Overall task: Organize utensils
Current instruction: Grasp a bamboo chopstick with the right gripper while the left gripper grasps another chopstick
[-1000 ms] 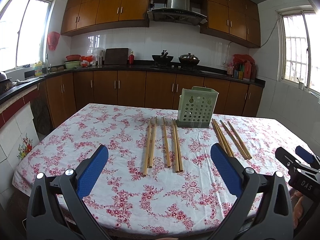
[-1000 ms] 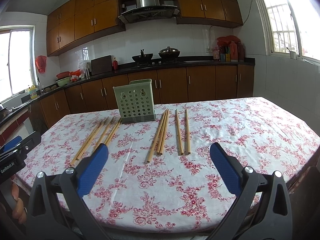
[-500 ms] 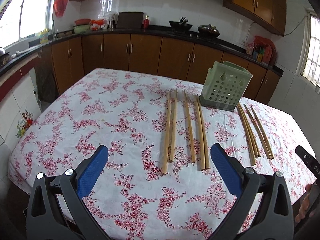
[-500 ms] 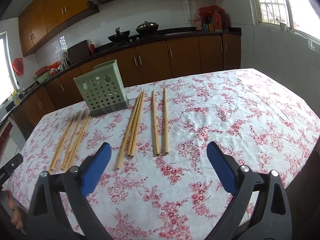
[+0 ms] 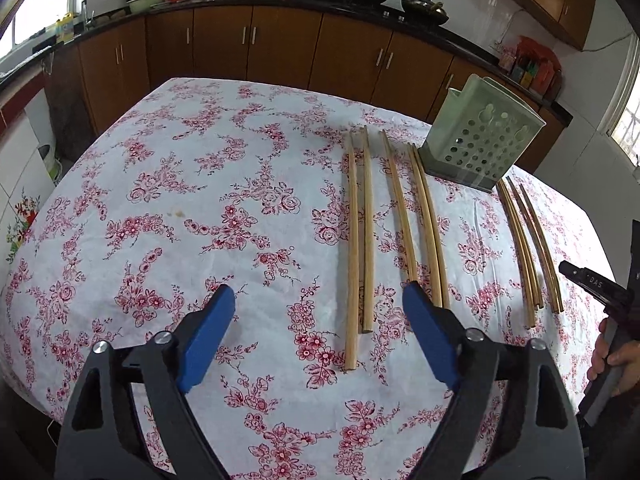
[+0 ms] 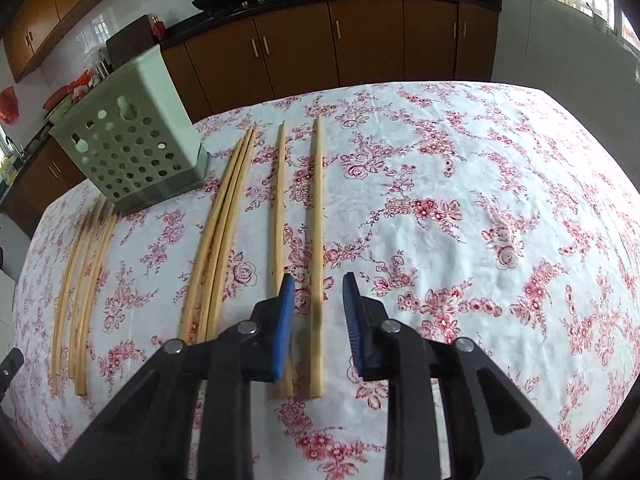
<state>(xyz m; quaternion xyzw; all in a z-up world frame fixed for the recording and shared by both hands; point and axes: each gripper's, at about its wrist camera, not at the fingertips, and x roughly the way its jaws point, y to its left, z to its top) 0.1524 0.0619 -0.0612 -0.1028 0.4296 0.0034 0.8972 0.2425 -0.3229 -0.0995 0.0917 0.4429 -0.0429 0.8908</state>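
On the floral-clothed desk (image 5: pixel 168 184), a pale green perforated utensil holder (image 5: pixel 482 142) is stood upright at the far side, and every chopstick is laid flat on the cloth relative to it. Just to one side of the holder a group of five chopsticks (image 5: pixel 394 224) is spread lengthwise; on the holder's other side a tighter bundle of four chopsticks (image 5: pixel 530 240) is seen. None has been placed in the holder.

From the right wrist view, the right gripper (image 6: pixel 318 316) is lowered over the chopstick farthest from the holder (image 6: pixel 317 248). Its blue fingers (image 6: pixel 284 320) have just been closing and are drawn narrow — the stick lies between them, with a visible gap on each side, so it is straddled but not pinched.

From the left wrist view, the left gripper (image 5: pixel 314 340) is held above the near ends of the five, its fingers (image 5: pixel 206 336) spread wide though lately narrowed a little — nothing is gripped. A hand (image 5: pixel 618 360) on the other tool's handle is glimpsed at that view's edge.
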